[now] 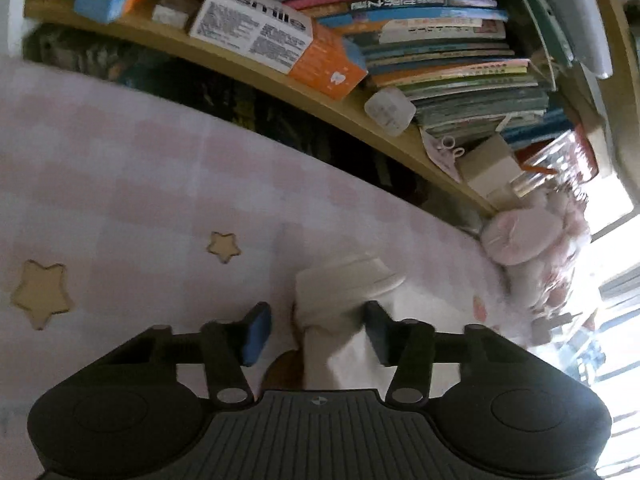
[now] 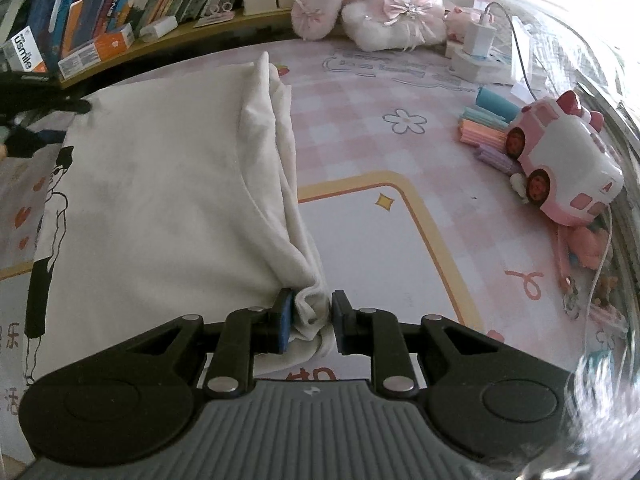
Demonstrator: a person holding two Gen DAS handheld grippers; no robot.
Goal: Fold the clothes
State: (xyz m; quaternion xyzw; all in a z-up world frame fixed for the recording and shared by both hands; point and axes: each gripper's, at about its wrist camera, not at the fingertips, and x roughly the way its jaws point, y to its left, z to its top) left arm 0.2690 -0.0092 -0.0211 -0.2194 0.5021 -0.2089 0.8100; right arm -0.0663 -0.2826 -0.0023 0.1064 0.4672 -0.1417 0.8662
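A white garment [image 2: 160, 184] with a black printed figure along its left edge lies spread on the pink checked mat [image 2: 360, 128]. Its right side is folded over into a long ridge. My right gripper [image 2: 312, 320] is shut on the bunched near corner of that ridge, and both blue pads press into the cloth. In the left wrist view a folded white edge of the garment [image 1: 340, 292] stands between the fingers of my left gripper [image 1: 318, 332]. A gap shows between the left pad [image 1: 258, 332] and the cloth, so this gripper is open around it.
A low wooden shelf [image 1: 280, 80] of books and boxes runs along the mat's far side. A pink-and-white plush toy [image 2: 384, 4] and a white charger [image 2: 478, 40] sit at the back. A pink toy car [image 2: 560, 168] and coloured rolls [image 2: 484, 128] lie at the right.
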